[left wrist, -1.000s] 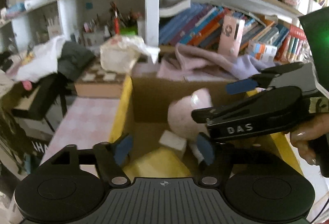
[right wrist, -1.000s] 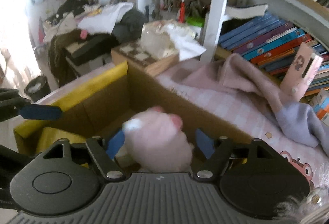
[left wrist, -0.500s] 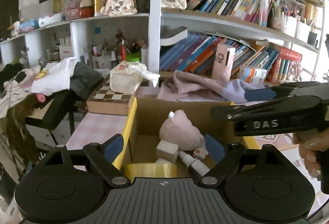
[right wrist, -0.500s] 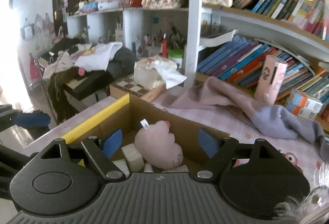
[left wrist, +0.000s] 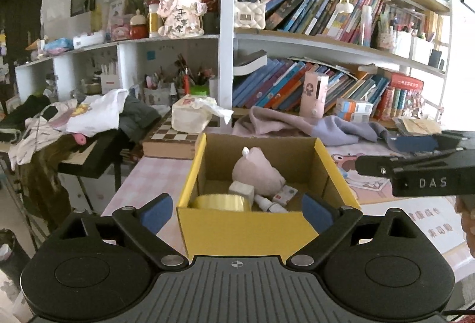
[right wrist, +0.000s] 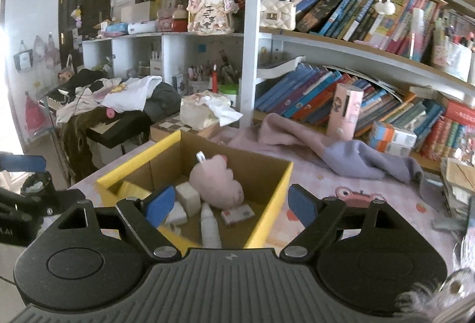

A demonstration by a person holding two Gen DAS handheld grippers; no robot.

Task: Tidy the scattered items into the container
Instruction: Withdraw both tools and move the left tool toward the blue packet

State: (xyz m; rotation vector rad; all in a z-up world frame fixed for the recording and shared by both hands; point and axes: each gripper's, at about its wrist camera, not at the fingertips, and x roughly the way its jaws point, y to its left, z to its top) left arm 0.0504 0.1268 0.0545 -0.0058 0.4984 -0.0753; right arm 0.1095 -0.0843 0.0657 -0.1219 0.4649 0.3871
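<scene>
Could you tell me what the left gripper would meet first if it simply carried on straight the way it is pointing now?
Most likely the yellow cardboard box: its near wall sits directly ahead of the open left gripper. Depth is uncertain, so it might instead pass over the rim toward the pink plush.

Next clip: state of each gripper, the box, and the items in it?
left gripper: open, empty.
right gripper: open, empty.
cardboard box: open-topped, upright.
pink plush toy: lying inside the box.
tape roll: in the box, near front wall.
white bottle: lying on its side in the box.
</scene>
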